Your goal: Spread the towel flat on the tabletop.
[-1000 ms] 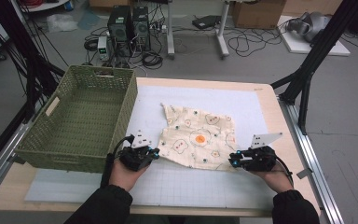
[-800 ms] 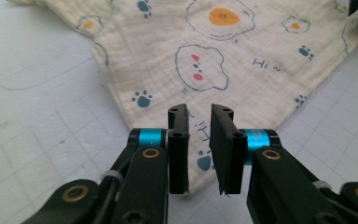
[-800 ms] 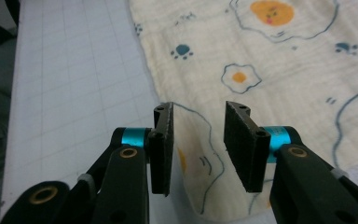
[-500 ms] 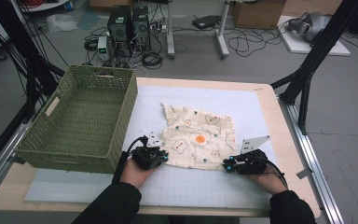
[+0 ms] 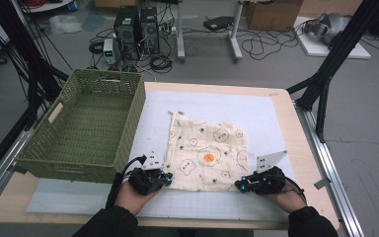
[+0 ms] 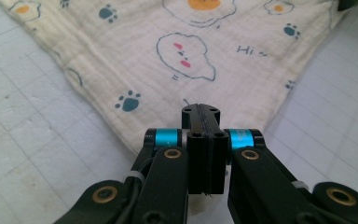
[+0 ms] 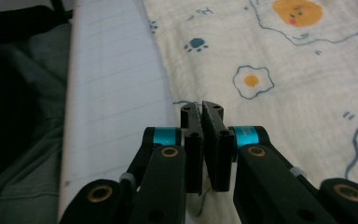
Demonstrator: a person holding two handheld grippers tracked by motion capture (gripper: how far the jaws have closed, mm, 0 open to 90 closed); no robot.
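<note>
Both grippers have moved in to the near corners of the cloth [image 5: 206, 152] since a second ago, and their jaws have just been closing. Left gripper [image 5: 164, 177]: clenched on the cloth's near left corner; in the left gripper view [image 6: 200, 116] the jaws stand pressed together with the corner's edge running under their tips. Right gripper [image 5: 241, 185]: jaws nearly together on the near right corner; in the right gripper view [image 7: 201, 112] a thin slit is left between the pads and the hem passes into it, so the grip reads as taken, though how much fabric is caught cannot be told.

Cloth: flat and spread, printed side up, on the white mat [image 5: 227, 106] of the table [image 5: 281, 94], just right of the green basket [image 5: 86, 123], its left edge close to the basket wall but apart from it.

Progress, as a judgement: early. Done: both near corners reached and pinched. Left: lifting the near edge and folding it away from the person; the basket is empty, so it may be the place for the folded cloth. No fold shows yet.
</note>
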